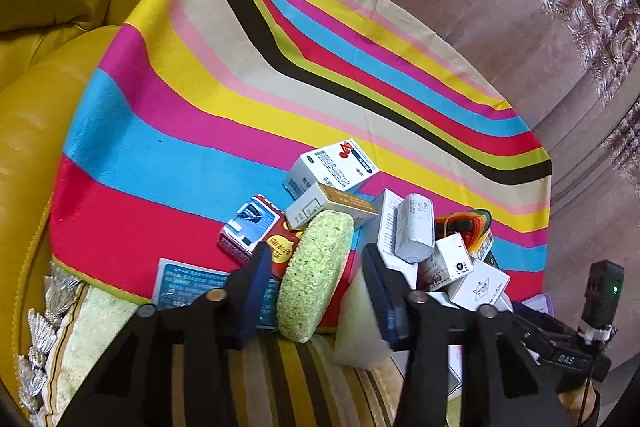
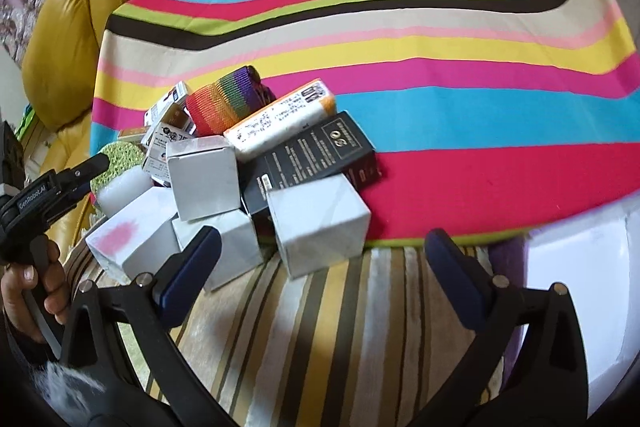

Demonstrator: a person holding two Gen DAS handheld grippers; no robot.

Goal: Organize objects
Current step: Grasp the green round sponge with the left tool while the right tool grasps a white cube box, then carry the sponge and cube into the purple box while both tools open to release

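Right now my left gripper (image 1: 316,267) stands around a green sponge disc (image 1: 316,273) set on edge, its dark blue pads (image 1: 256,287) to either side. The left pad lies close against the disc's face, while a gap shows at the right pad, so I cannot tell whether I have a true hold on it. The disc leans against a pile of small cartons on the striped cloth (image 1: 180,107): a white and blue medicine box (image 1: 332,167) at the back, a white and gold box (image 1: 332,205) touching the disc's top, a red packet (image 1: 250,227) to its left, and a white paper-wrapped roll (image 1: 416,227) upright to its right. A blue printed leaflet (image 1: 188,281) lies flat under my left finger.

My right gripper (image 2: 324,275) hangs wide open with nothing between its pads, over the striped cushion (image 2: 320,327). Just ahead of it sits a plain white box (image 2: 320,223), with a black box (image 2: 320,155) behind, an orange-ended carton (image 2: 280,119) leaning on that, and a rainbow knitted roll (image 2: 228,95) at the back. A yellow leather sofa (image 1: 60,7) borders the cloth.
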